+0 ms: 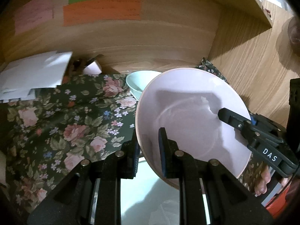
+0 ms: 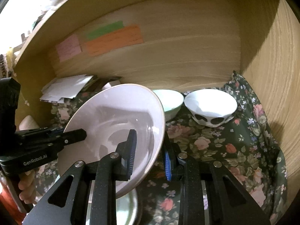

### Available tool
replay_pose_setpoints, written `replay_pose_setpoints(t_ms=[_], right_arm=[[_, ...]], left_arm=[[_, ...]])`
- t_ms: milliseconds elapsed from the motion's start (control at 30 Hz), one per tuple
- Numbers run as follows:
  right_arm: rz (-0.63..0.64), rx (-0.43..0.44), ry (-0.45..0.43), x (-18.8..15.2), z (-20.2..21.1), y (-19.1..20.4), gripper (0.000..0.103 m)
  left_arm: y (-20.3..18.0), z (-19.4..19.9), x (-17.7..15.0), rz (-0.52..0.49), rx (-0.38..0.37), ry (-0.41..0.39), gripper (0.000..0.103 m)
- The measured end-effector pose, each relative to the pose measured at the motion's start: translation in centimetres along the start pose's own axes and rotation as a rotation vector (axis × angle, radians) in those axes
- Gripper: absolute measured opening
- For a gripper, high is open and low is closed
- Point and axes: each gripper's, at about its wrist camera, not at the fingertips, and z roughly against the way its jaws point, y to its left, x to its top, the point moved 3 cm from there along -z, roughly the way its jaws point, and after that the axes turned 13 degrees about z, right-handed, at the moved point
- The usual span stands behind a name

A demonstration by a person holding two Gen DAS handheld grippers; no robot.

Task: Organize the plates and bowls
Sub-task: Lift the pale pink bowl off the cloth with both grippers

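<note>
While both grippers, left (image 1: 149,150) and right (image 2: 150,153), pinch the tilted pink plate (image 1: 187,112) between narrow fingers, they should move together, keeping it clear of the green bowl (image 2: 168,99).

Pink plate (image 1: 189,116) is hiding most of the pale green bowl (image 1: 137,82); writing on the orange note (image 1: 102,11) is blurring beyond reading; a pale dish (image 2: 129,208), possibly a second plate, is lying largely covered below.
</note>
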Motion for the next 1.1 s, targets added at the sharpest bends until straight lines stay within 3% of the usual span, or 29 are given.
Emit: replay_pose_setpoints(t_ms=[1100], right_arm=[[0.133,0.141,-0.004,-0.4,0.0,12.5,0.023]], left_arm=[[10.5,9.8,-5.9,0.144,0.099,-0.107,0.018]])
